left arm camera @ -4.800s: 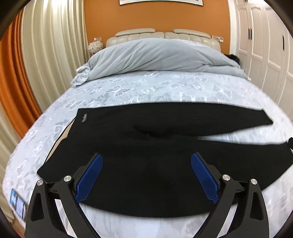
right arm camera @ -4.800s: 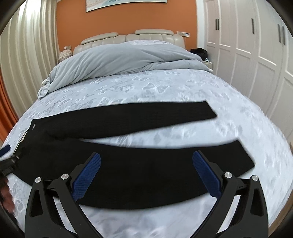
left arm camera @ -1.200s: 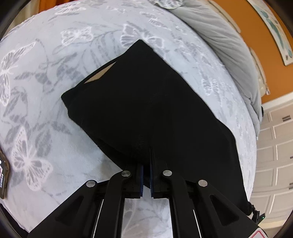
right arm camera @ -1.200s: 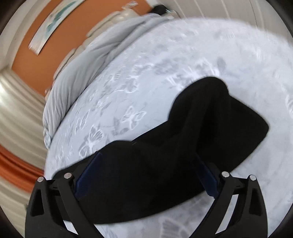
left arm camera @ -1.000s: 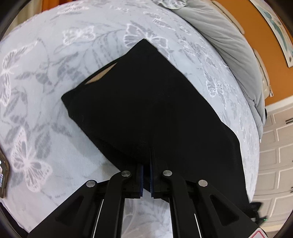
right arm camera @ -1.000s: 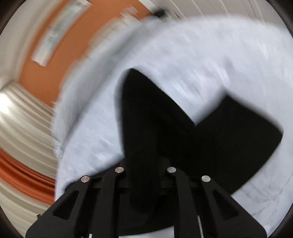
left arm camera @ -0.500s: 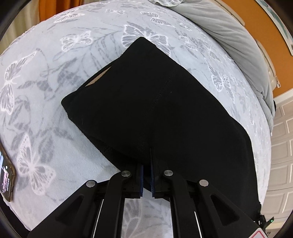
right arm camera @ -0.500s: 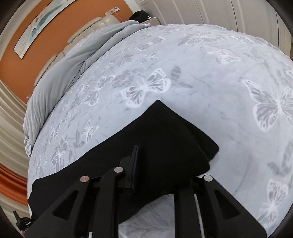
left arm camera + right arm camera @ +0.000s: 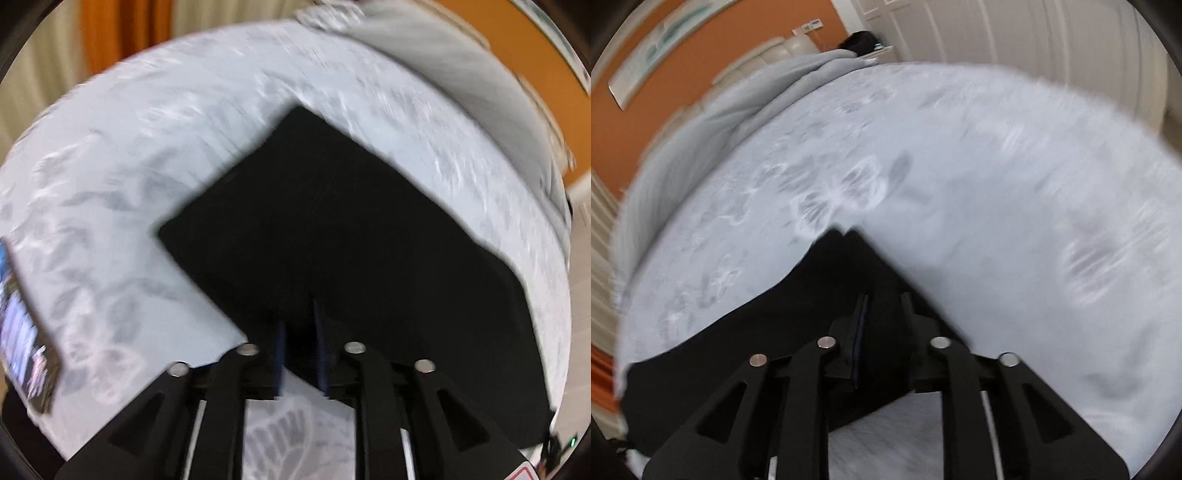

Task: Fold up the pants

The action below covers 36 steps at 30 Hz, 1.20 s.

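Both fisheye views are evenly and softly lit, without glare or hard shadows. Motion blur smears the bedspread (image 9: pixel 147 155) print ahead of each gripper; edges bow strongly, corners go black. The black pants (image 9: pixel 332 240) show no detail.
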### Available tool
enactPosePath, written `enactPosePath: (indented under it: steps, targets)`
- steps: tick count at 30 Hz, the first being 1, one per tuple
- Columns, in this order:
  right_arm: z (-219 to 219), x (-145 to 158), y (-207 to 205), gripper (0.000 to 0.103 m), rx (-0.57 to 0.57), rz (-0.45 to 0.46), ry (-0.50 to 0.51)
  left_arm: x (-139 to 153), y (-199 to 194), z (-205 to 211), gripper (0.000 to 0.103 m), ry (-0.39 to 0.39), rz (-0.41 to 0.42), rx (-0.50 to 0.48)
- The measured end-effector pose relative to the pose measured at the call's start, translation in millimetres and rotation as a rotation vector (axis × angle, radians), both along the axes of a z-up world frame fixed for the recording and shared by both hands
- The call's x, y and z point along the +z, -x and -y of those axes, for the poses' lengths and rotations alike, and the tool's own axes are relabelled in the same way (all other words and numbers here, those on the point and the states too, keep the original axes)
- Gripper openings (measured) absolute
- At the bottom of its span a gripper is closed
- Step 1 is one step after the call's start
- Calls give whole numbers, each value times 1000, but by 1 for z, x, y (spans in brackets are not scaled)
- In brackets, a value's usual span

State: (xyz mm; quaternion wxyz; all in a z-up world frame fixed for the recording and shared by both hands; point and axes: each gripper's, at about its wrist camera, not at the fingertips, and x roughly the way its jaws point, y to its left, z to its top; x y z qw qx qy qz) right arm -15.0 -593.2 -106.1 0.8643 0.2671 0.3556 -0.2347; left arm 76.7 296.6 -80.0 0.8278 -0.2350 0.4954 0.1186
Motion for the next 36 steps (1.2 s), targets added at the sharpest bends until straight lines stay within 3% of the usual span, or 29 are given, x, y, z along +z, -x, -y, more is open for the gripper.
enactPosePath:
  steps: [2, 3, 5, 7, 9, 11, 14, 15, 17, 18, 19, 23, 27, 30, 31, 32, 34, 36]
  targets:
    - [-10, 28, 13, 74, -68, 16, 123, 20, 13, -13, 32, -64, 44, 80]
    - [-15, 38, 18, 79, -100, 18, 172, 31, 20, -23, 35, -129, 70, 144]
    - [-33, 63, 30, 79, -107, 70, 265, 52, 31, -45, 35, -257, 106, 283]
    - [-51, 80, 32, 79, -64, 118, 283, 61, 36, -58, 35, -294, 131, 324]
    - [-72, 89, 28, 79, -4, 145, 256, 60, 31, -58, 35, -241, 136, 260]
    - [-96, 89, 18, 79, 88, 151, 199, 48, 19, -37, 39, -151, 116, 123]
    - [-133, 76, -2, 79, 185, 90, 178, 23, -9, 7, 41, -74, 55, -68]
    - [-145, 76, -8, 79, 212, 79, 187, 15, -14, 15, 45, -82, 38, -101]
    - [-166, 75, -17, 78, 261, 63, 212, -15, -26, 25, 47, -278, -101, -122]
    - [-174, 75, -20, 78, 278, 49, 229, -33, -30, 20, 49, -301, -153, -109]
    - [-177, 73, -23, 78, 287, 35, 238, -33, -26, 15, 49, -274, -106, -96]
    - [-163, 70, -24, 79, 255, -6, 238, 7, -7, 16, 47, -273, -11, -53]
    - [-103, 58, -13, 83, 70, -47, 194, 37, 5, 35, 66, -348, 88, -26]
    - [-54, 46, 10, 83, -53, -26, 106, 44, 1, 68, 67, -317, 112, -74]
    - [-41, 42, 18, 80, -75, 5, 75, 43, -3, 78, 67, -308, 115, -95]
    - [-36, 41, 20, 66, -68, 20, 59, 40, -7, 93, 67, -301, 116, -127]
    - [-39, 39, 13, 51, 30, 30, 21, 38, -11, 120, 67, -306, 119, -182]
    - [-64, 44, -2, 48, 148, 44, 40, 34, -12, 148, 71, -316, 114, -243]
